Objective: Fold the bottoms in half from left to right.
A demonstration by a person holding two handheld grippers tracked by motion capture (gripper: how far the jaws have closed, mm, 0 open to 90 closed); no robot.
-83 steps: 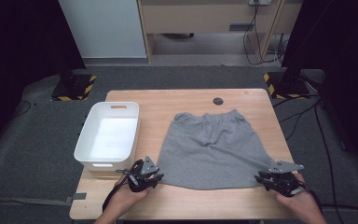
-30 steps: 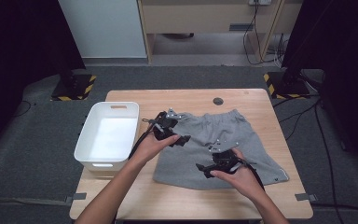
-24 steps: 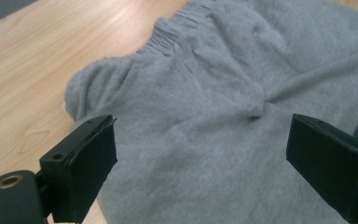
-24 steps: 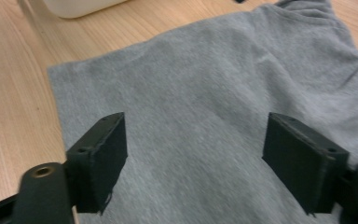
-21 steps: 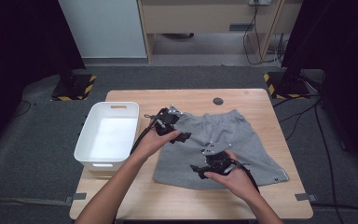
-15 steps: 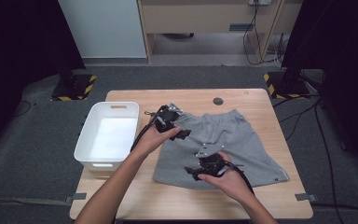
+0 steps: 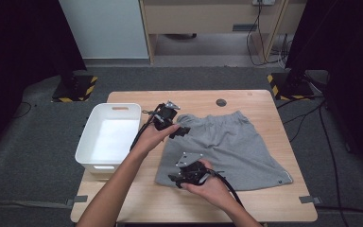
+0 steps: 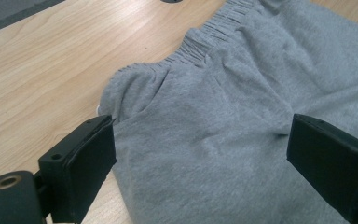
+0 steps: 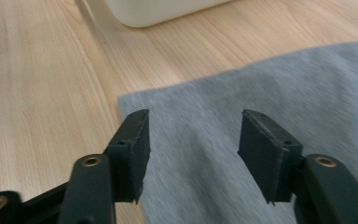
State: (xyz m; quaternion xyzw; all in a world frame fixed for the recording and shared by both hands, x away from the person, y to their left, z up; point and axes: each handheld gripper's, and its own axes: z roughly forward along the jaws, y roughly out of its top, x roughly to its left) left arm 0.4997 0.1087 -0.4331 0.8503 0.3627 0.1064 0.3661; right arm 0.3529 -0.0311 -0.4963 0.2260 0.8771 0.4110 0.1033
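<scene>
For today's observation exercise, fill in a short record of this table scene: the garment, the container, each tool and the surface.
garment: grey shorts, laid flat, elastic waistband toward the far edge
container: white bin, left of the shorts, apart from them
left tool: jaws wide open over the waistband's left corner
right tool: at the near left hem corner; jaws have just been closing, part open, cloth beneath them, not pinched
surface: wooden table
</scene>
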